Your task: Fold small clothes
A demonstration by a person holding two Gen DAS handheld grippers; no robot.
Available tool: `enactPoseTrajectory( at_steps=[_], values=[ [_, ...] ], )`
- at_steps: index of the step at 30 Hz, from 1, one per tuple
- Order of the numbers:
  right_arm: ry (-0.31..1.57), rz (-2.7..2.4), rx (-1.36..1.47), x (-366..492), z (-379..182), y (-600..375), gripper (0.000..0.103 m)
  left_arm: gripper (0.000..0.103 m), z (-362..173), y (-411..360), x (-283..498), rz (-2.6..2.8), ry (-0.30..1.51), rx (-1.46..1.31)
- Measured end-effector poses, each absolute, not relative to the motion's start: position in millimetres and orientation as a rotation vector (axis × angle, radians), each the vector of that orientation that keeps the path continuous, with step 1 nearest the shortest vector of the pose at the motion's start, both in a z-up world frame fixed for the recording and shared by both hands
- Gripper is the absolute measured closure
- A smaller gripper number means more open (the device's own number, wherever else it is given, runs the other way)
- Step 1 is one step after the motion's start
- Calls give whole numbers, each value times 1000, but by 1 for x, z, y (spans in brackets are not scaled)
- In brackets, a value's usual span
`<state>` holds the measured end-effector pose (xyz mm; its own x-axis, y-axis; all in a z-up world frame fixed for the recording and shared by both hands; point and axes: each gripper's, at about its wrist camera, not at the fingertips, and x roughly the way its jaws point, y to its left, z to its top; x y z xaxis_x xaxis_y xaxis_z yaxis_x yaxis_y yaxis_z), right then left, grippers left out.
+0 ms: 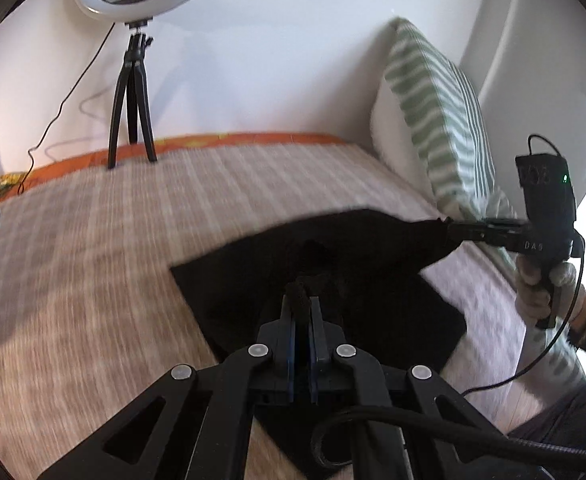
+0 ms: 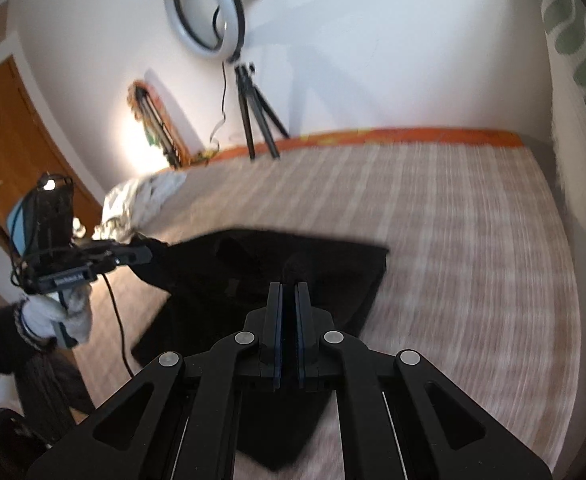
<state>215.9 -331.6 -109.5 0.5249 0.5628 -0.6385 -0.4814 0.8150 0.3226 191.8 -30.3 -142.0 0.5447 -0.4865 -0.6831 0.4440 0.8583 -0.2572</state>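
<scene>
**Both grippers pinch a black cloth above the bed**

Here the black cloth (image 1: 333, 264) hangs between the two grippers over a bed cover (image 1: 93, 264) with fine beige and brown stripes. The lower part of the cloth lies on the cover, while two upper corners are lifted.

The left gripper (image 1: 301, 300) has its fingers almost closed, with only a thin gap, and a small bunch of the black cloth sits between the tips. In the right wrist view the same gripper (image 2: 143, 254) comes in from the left side and grips one corner of the cloth (image 2: 277, 264); a hand in a light glove (image 2: 63, 314) holds its handle.

The right gripper (image 2: 289, 292) also has its fingers nearly together. The cloth rises to the tips, and in the left wrist view this gripper (image 1: 451, 229) clearly clamps a stretched corner of the cloth at the right side. A gloved hand (image 1: 541, 284) holds its handle, and a cable hangs down from it.

A pillow (image 1: 441, 120) with green and white stripes leans on the wall beside the bed. A ring light (image 2: 205, 12) on a black tripod (image 2: 259, 120) stands at the far edge of the bed, near the white wall. A heap of light clothes (image 2: 141, 200) lies at the left part of the bed, apart from the black cloth. Both pictures are blurred.
</scene>
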Motion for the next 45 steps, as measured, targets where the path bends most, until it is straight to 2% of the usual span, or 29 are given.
enactPoseTrajectory(
  at_steps=[5, 8, 10, 13, 15, 17, 21, 24, 27, 35, 38, 41, 42, 45],
  values=[
    [790, 615, 59, 183, -118, -337, 99, 100, -154, -24, 161, -543, 841, -16],
    [822, 611, -13, 167, -124, -336, 97, 94, -161, -20, 141, -552, 867, 28],
    [860, 624, -68, 157, -129, -334, 96, 78, -163, -17, 127, -570, 890, 44],
    [890, 670, -64, 142, -130, -340, 95, 72, -159, -6, 109, -566, 896, 42],
    [899, 666, -26, 138, -130, -348, 89, 71, -156, 5, 107, -549, 903, -3],
    [913, 628, 53, 143, -131, -357, 69, 71, -155, 15, 116, -530, 931, -100],
    [942, 560, 277, 164, -138, -373, 67, 63, -163, 23, 134, -500, 997, -299],
    [944, 561, 451, 177, -143, -377, 65, 60, -172, 18, 145, -516, 1045, -401],
    [958, 543, 479, 179, -146, -370, 65, 62, -179, 8, 148, -499, 1079, -401],
    [890, 611, 36, 144, -135, -307, 64, 59, -165, -37, 120, -512, 1000, -119],
    [904, 625, -61, 142, -143, -290, 64, 55, -166, -55, 115, -515, 978, -9],
    [906, 607, -143, 142, -150, -280, 64, 56, -174, -67, 120, -469, 983, 96],
    [908, 600, -157, 144, -152, -279, 64, 58, -177, -66, 122, -456, 988, 105],
    [918, 579, -177, 151, -159, -277, 64, 77, -185, -58, 129, -413, 1011, 88]
  ],
)
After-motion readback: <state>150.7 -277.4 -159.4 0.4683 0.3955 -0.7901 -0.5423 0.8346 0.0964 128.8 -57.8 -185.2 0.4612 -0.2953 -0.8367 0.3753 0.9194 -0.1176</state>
